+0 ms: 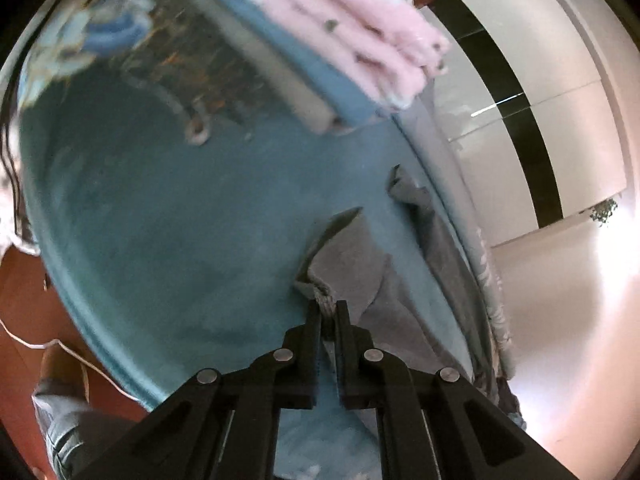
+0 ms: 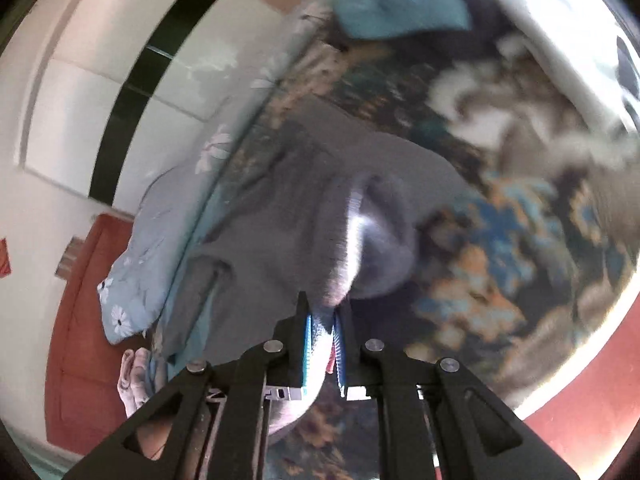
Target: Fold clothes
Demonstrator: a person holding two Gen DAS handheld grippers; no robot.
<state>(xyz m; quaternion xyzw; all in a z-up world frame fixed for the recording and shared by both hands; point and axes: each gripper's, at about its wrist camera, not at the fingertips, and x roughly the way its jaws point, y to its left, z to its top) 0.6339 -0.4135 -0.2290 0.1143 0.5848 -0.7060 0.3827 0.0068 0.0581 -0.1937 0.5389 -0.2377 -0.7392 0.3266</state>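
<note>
A grey garment [image 1: 360, 264] lies on a teal bed cover [image 1: 180, 220], running toward the bed's right edge. My left gripper [image 1: 329, 308] is shut on a bunched edge of the grey garment, the cloth pinched between its black fingers. In the right wrist view the same grey garment [image 2: 280, 208] spreads over a dark flower-patterned blanket [image 2: 500, 240]. There my right gripper [image 2: 325, 304] is shut on a raised fold of it, which stands up as a hump just past the tips. Both views are blurred.
A stack of folded pink cloth [image 1: 340, 28] on blue cloth sits at the far side of the bed. A light blue flowered quilt [image 2: 148, 248] hangs over the bed's edge. Beyond lie white cupboard doors [image 1: 540, 80], red-brown floor [image 2: 80, 320] and a teal pillow [image 2: 400, 0].
</note>
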